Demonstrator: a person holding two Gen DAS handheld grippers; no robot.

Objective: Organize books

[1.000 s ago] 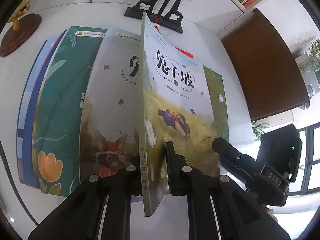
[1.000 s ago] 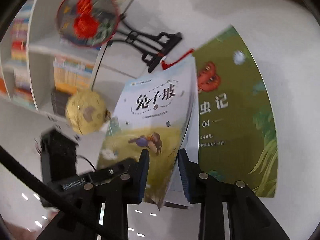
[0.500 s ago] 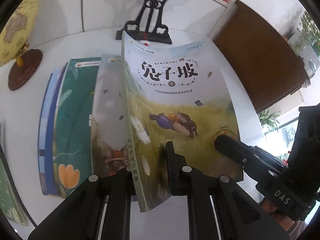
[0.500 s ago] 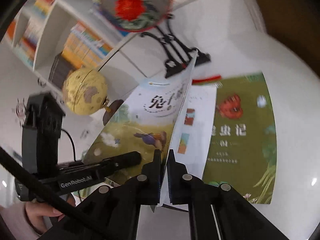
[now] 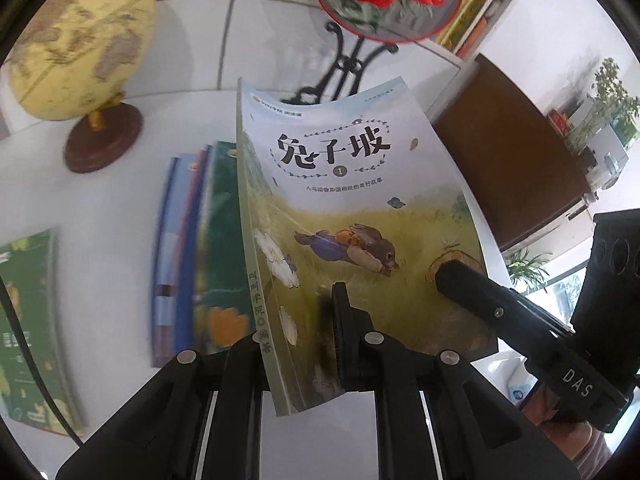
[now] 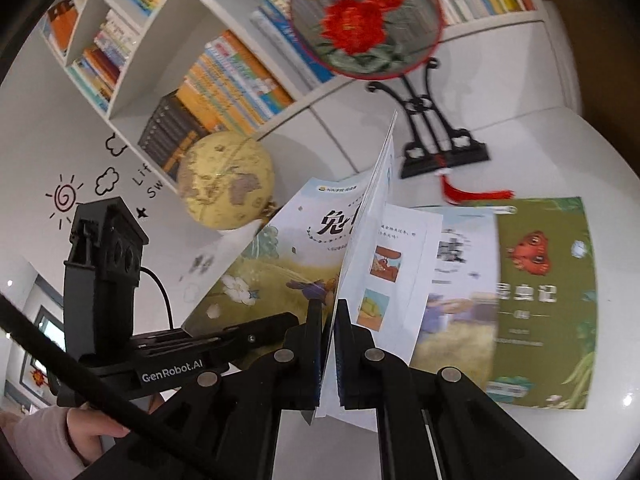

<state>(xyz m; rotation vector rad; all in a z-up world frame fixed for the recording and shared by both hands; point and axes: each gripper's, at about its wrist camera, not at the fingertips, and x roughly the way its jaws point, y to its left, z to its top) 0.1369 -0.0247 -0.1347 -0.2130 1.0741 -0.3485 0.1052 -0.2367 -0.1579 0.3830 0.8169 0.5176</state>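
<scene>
Left wrist view: my left claw (image 5: 298,334) grips the book (image 5: 352,216) at its spine; my right claw (image 6: 329,344) pinches its front cover.

Bright even daylight, window glow right of the left jaws, heavy fisheye bending and dark corners, motion blur on flat books (image 5: 188,256) left of jaws, soft shadows.
</scene>
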